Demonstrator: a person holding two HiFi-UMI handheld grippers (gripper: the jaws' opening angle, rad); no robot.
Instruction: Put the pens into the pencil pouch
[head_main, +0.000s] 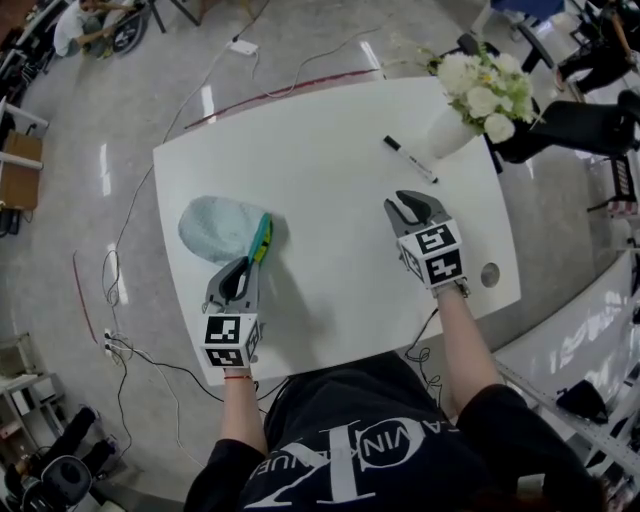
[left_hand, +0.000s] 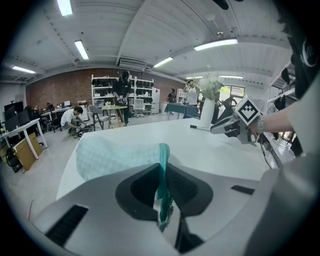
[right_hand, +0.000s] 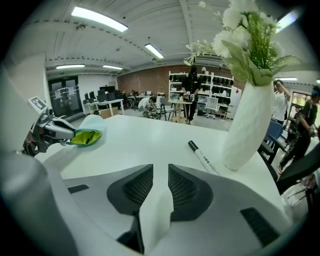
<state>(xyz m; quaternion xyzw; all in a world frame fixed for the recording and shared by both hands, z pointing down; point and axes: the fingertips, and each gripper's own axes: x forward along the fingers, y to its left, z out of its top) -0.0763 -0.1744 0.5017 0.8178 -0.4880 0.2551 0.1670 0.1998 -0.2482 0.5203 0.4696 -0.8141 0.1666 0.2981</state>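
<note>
The one pen (head_main: 410, 158) in sight lies on the white tabletop (head_main: 330, 270) ahead of the right gripper (head_main: 410, 203), beyond its tips and just beside the foot of the white vase (head_main: 445, 130). In the head view its long axis runs on a slant, dark cap end up-left, the other end down-right toward the vase. In the right gripper view the pen (right_hand: 202, 157) sits a little right of the line the jaws point along, near but not between them. The right jaws stand apart with only bare tabletop in the gap, so this gripper is empty and is plainly the nearer one. It probably needs to go forward and slightly right, and the vase close by leaves little room on that side.

The left gripper (head_main: 243, 268) is well apart from the pen. Its jaws are narrow, pinching the teal zipper rim of the pencil pouch (head_main: 215, 228) at the tabletop's left. The pouch mouth (right_hand: 85, 136) gapes toward the right gripper, ready to receive.
</note>
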